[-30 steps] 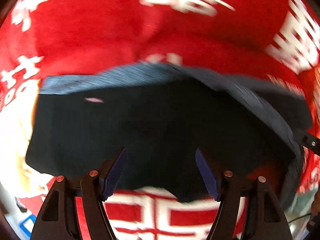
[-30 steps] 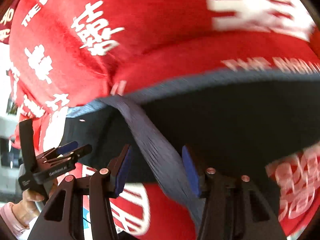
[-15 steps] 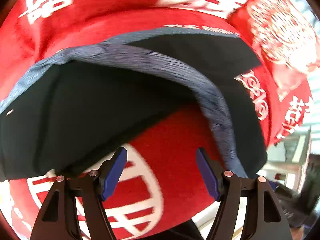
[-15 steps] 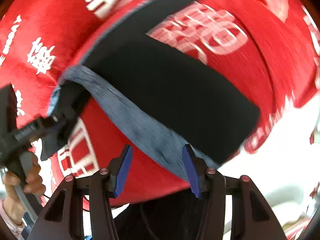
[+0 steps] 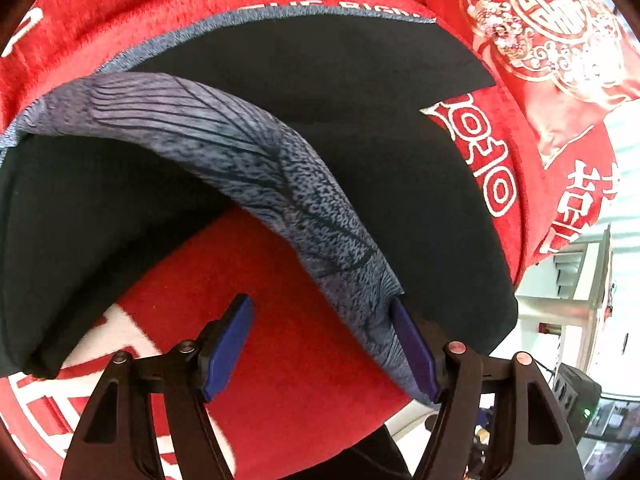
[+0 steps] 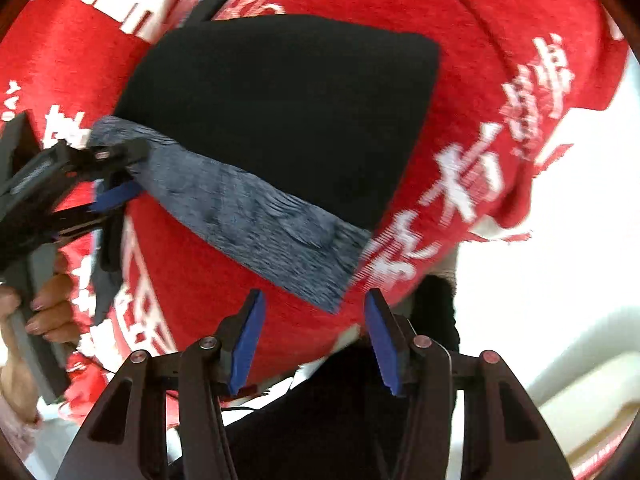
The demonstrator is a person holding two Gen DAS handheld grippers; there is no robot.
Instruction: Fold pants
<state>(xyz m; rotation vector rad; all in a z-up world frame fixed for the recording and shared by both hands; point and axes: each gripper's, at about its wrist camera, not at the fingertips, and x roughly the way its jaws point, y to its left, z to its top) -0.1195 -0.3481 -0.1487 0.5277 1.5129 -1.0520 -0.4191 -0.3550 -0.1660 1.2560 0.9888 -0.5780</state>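
Red blanket [image 5: 304,360] beyond pants [image 5: 360,92] waistband [image 5: 248,160]

Bright daylight, fisheye warp, seemingly motion-blurred

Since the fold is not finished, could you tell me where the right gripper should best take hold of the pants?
Probably the grey waistband at its near free corner, approached from the edge facing the right gripper. That band lies raised off the red blanket, so one finger could slip beneath; the black part of the pants lies flat.
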